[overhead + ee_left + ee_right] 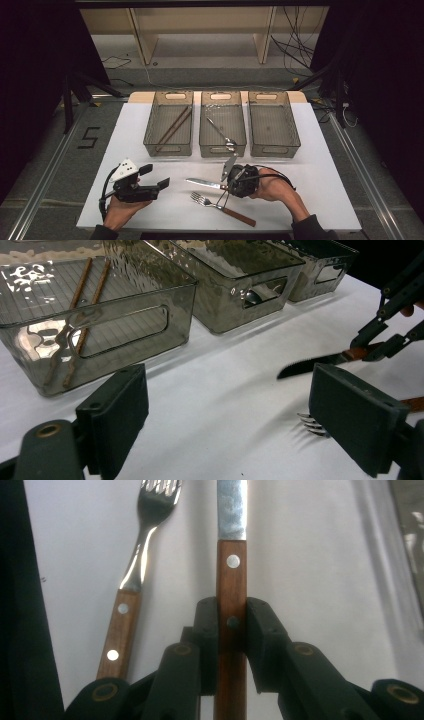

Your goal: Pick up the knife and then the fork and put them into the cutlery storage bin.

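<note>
The right hand-held gripper (231, 630) pinches the wooden handle of a steel-bladed knife (231, 575) low over the white surface (310, 200). Just beside it lies a wooden-handled fork (220, 205). The left hand-held gripper (152, 177) hovers spread wide. Farther away stand three smoky transparent plastic bins (275, 145).

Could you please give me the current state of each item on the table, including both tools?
Right tool: shut on wooden-handled steel knife.
Wooden-handled steel knife: gripped at its handle.
Left tool: open, holding nothing.
Wooden-handled steel fork: lying flat on the table.
Left smoky plastic bin: holds brown chopsticks.
Middle bin: holds a metal spoon.
Right bin: empty.
</note>
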Motion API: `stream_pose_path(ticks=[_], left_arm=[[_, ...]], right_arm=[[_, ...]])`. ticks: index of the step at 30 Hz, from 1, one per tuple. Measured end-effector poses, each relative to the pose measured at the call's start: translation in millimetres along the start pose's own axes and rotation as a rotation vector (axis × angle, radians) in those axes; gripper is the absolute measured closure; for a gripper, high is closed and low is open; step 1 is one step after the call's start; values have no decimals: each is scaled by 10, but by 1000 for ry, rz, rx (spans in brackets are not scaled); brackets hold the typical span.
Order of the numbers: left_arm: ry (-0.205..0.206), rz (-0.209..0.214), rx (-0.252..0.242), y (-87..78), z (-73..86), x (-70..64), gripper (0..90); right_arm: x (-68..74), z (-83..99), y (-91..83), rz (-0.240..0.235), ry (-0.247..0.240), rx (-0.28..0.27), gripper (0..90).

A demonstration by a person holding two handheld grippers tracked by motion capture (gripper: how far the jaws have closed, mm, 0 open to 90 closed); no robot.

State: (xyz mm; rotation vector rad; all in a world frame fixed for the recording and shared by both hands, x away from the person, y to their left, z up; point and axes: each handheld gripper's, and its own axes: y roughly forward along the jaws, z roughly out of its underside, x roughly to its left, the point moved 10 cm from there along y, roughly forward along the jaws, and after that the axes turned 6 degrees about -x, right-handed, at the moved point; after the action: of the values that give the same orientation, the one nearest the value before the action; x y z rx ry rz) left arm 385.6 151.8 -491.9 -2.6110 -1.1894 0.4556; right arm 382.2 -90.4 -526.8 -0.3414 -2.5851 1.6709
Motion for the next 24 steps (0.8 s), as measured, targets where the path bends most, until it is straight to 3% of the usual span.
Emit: stream_pose_path(ticks=[3, 8, 17, 24], left_arm=[[2, 0, 0, -2, -1, 0, 159], [2, 0, -3, -4, -5, -4, 159], [2, 2, -10, -11, -15, -8, 159], [-5, 7, -17, -18, -25, -7, 159]], right_arm=[[-42, -7, -47, 24, 48, -25, 770], [-126, -9, -110, 47, 75, -60, 770], [-275, -3, -251, 100, 185, -114, 769], [-389, 37, -354, 132, 235, -145, 770]])
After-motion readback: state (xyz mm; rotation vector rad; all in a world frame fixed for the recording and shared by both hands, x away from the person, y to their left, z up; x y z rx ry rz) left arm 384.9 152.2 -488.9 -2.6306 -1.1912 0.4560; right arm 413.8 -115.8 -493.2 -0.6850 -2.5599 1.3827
